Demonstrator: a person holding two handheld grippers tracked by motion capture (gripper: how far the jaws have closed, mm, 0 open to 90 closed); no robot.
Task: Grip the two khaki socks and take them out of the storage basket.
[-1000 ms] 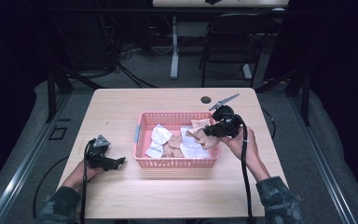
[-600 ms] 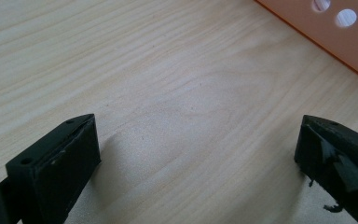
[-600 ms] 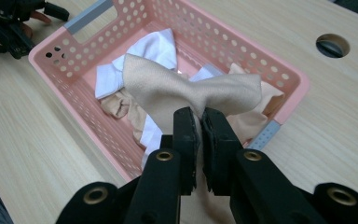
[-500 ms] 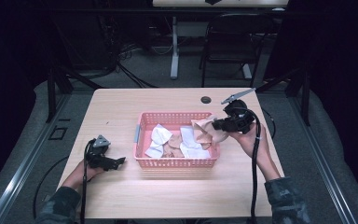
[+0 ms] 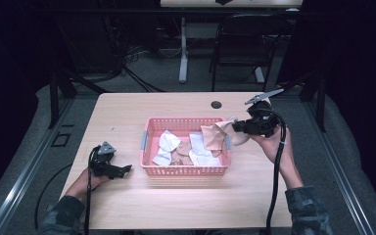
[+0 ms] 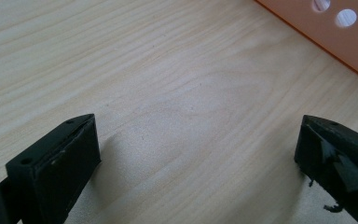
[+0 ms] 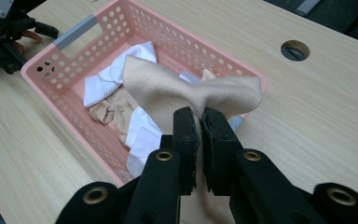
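A pink perforated basket [image 5: 150, 134] [image 7: 79, 105] stands in the middle of the wooden table, holding white and beige cloths [image 5: 169, 144] [image 7: 107, 79]. My right gripper [image 5: 240, 128] [image 7: 200, 121] is shut on a beige cloth [image 5: 214, 137] [image 7: 168, 88], lifted over the basket's right end with its loose end drooping inside. My left gripper [image 5: 125, 169] [image 6: 193, 163] rests low on the table left of the basket, jaws wide open with bare wood between them. The basket's orange-pink wall [image 6: 340, 37] shows at the upper right of the left gripper view.
A round cable hole [image 5: 216, 105] [image 7: 294, 50] sits in the tabletop behind the basket. Bare tabletop [image 5: 186, 205] lies in front of the basket and to its right. A chair [image 5: 245, 44] and a table leg stand on the dark floor beyond the far edge.
My right gripper rose and drew to the right, pulling the beige cloth up from the basket's contents to its right rim. The left gripper stayed put.
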